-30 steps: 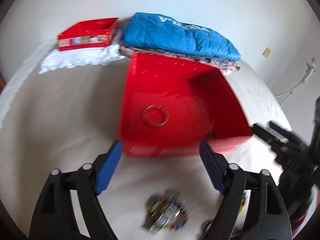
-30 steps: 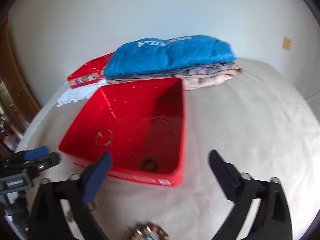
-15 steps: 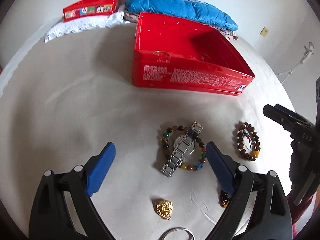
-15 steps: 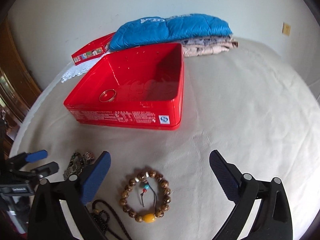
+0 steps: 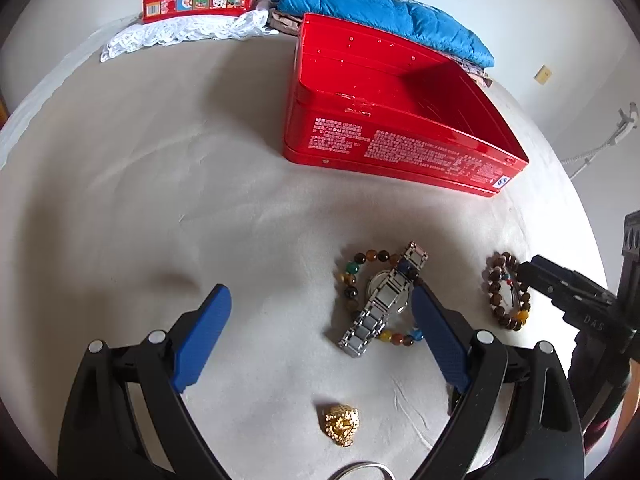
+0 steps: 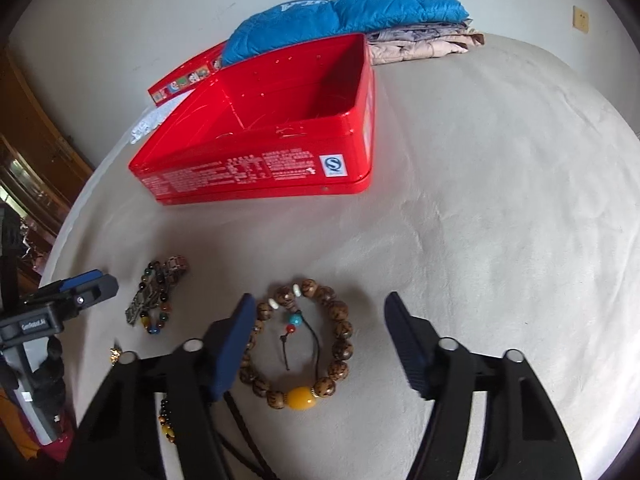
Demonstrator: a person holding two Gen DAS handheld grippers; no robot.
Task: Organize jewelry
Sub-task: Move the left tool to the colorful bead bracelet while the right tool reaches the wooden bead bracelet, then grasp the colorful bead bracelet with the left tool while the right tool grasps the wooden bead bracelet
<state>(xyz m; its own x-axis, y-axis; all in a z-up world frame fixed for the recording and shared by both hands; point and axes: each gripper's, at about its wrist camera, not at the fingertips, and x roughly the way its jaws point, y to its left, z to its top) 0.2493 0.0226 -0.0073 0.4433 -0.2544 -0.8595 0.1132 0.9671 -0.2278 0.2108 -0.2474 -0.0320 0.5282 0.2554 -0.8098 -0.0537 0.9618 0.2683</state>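
Now that both views have dropped from the tin (image 6: pixel 256 168) to the jewelry, the right claw (image 6: pixel 320 340), spread wide, frames the bracelet (image 6: pixel 304 344) at lower centre; the left claw (image 5: pixel 320 332) also gapes.

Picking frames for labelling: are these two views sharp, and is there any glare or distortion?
Left wrist view: sharp, with fisheye bending of the bed edge and glare on the red tin. Right wrist view: wooden bead bracelet crisp, tin's inside glossy, corners vignetted black.

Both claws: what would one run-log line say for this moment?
left claw open, empty | right claw open above wooden bead bracelet | red tin open
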